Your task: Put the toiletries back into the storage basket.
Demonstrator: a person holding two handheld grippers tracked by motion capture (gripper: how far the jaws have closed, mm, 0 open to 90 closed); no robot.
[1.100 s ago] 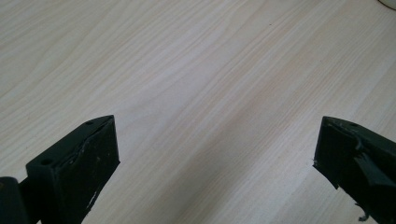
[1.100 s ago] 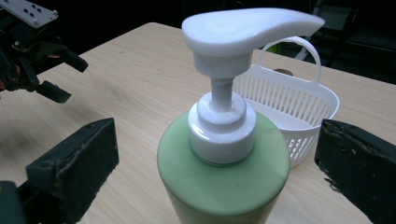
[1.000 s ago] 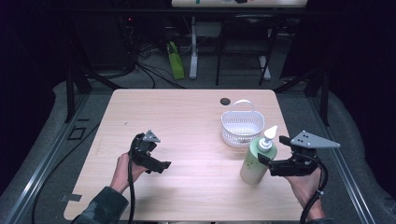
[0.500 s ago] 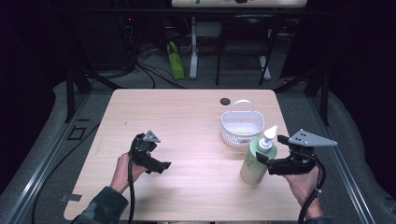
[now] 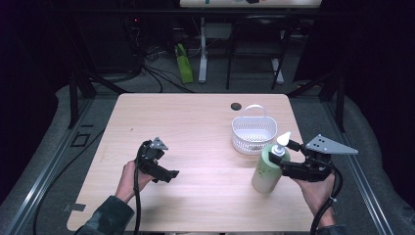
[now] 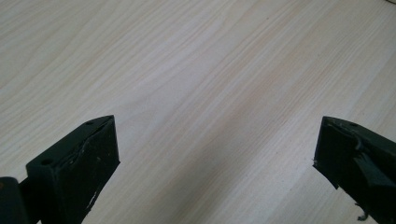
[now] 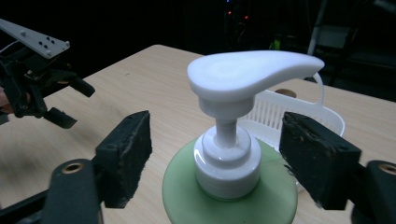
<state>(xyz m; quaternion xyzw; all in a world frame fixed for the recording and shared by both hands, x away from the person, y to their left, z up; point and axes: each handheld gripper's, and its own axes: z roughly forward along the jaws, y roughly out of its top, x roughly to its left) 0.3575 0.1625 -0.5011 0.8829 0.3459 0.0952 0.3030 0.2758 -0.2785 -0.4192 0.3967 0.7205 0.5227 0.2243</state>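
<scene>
A green soap bottle (image 5: 266, 171) with a white pump head (image 7: 252, 74) stands upright at the table's right front. My right gripper (image 5: 280, 151) is open, its jaws on either side of the pump's white collar (image 7: 227, 156) with gaps on both sides. In the right gripper view the gripper's midpoint (image 7: 217, 149) lies on that collar. My left gripper (image 5: 169, 176) is held low over the bare wood at the left front, open with nothing between its jaws (image 6: 215, 154). The left gripper (image 7: 65, 100) also appears far off in the right gripper view.
A white slatted basket (image 5: 253, 132) with a handle stands just behind the bottle, also seen as the basket (image 7: 289, 114) past the pump. A small dark round hole (image 5: 236, 106) sits near the table's far edge. The light wooden table (image 5: 195, 127) is ringed by dark floor and cables.
My right gripper has edged in toward the bottle's pump neck, so its jaws now straddle the collar. The left gripper has barely moved.
</scene>
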